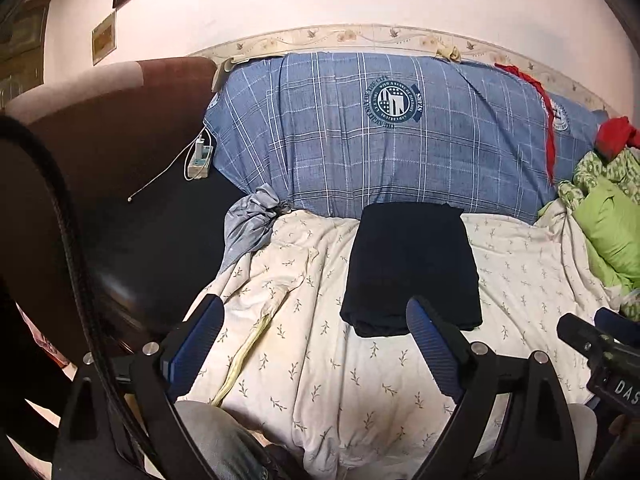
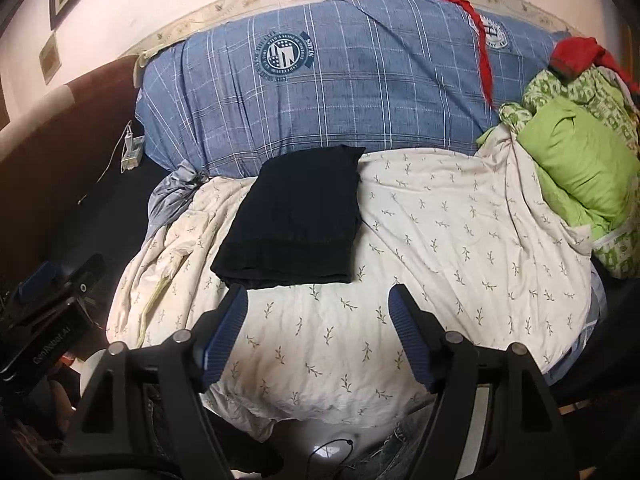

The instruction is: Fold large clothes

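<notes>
A dark navy garment lies folded into a neat rectangle on the cream leaf-print sheet; it also shows in the right wrist view. My left gripper is open and empty, held just in front of the garment's near edge, its right finger overlapping the garment's near corner in the view. My right gripper is open and empty, just in front of the garment's near edge, over the sheet. The right gripper's body shows at the left view's right edge.
A blue plaid duvet lies bunched behind the garment. A pile of green and red clothes sits at the right. A brown headboard and a charger with cable are at the left. A grey cloth lies by the sheet's corner.
</notes>
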Demonstrator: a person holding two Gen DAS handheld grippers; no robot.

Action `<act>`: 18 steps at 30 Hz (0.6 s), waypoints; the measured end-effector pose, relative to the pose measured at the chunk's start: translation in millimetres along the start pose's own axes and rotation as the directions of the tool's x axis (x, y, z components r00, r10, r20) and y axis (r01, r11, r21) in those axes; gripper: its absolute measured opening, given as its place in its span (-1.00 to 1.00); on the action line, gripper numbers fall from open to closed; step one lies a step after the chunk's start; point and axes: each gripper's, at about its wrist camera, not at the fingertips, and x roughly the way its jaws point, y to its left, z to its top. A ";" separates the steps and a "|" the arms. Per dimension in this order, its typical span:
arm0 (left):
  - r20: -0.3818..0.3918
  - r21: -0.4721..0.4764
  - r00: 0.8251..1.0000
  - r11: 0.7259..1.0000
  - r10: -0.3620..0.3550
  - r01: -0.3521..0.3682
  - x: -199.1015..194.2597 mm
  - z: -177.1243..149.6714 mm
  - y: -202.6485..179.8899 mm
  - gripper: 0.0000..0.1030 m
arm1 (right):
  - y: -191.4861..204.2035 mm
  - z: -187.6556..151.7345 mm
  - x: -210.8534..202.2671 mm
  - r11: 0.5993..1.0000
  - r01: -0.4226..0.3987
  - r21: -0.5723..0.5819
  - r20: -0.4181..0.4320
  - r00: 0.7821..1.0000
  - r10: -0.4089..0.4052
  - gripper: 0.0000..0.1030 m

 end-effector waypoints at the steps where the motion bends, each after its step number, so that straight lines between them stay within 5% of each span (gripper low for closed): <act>1: 0.000 0.004 1.000 1.000 0.000 0.000 -0.9 0.4 -0.2 0.80 | 1.4 0.0 -0.5 1.000 0.002 -0.004 0.001 1.000 -0.002 0.42; 18: -0.060 0.041 0.998 0.999 0.032 -0.030 16.7 -0.9 -2.8 0.81 | 3.7 -0.9 2.4 1.000 -0.003 -0.012 -0.013 1.000 0.003 0.43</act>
